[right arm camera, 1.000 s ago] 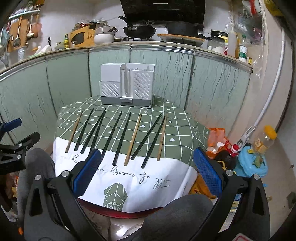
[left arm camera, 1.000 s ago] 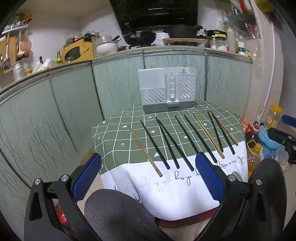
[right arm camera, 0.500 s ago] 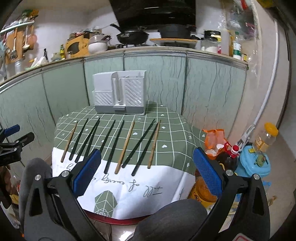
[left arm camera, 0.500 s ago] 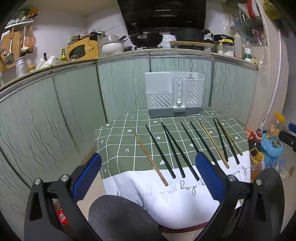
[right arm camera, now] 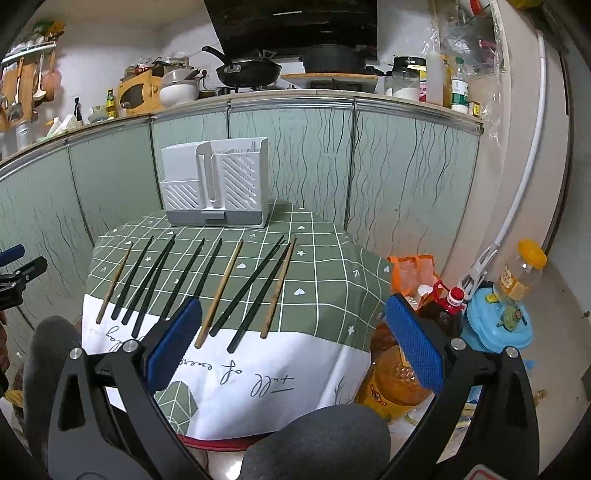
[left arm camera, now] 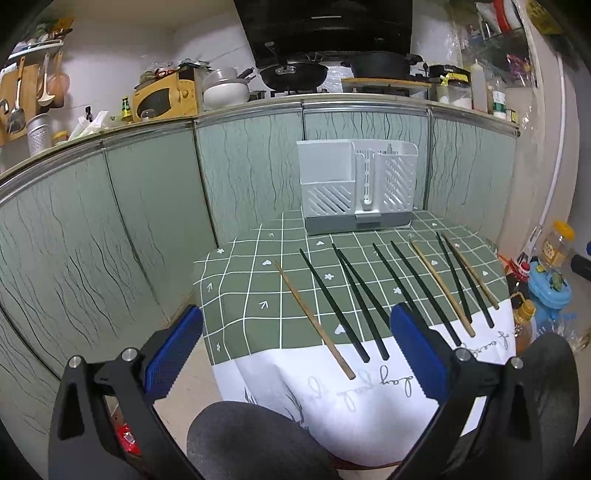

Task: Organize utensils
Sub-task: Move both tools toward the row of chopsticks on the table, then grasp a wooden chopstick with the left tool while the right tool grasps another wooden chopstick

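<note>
Chopsticks (left arm camera: 373, 295) lie in a row across the tabletop (left arm camera: 240, 295), fronting the utensil holder (left arm camera: 356, 186) at its far edge. Left gripper (left arm camera: 295, 354) and right gripper (right arm camera: 293, 343): jaws wide apart, empty.

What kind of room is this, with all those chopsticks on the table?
Most likely a home kitchen. A black wok sits on the stove under a range hood, ladles hang on the wall, and a white utensil holder waits behind the chopsticks.
</note>
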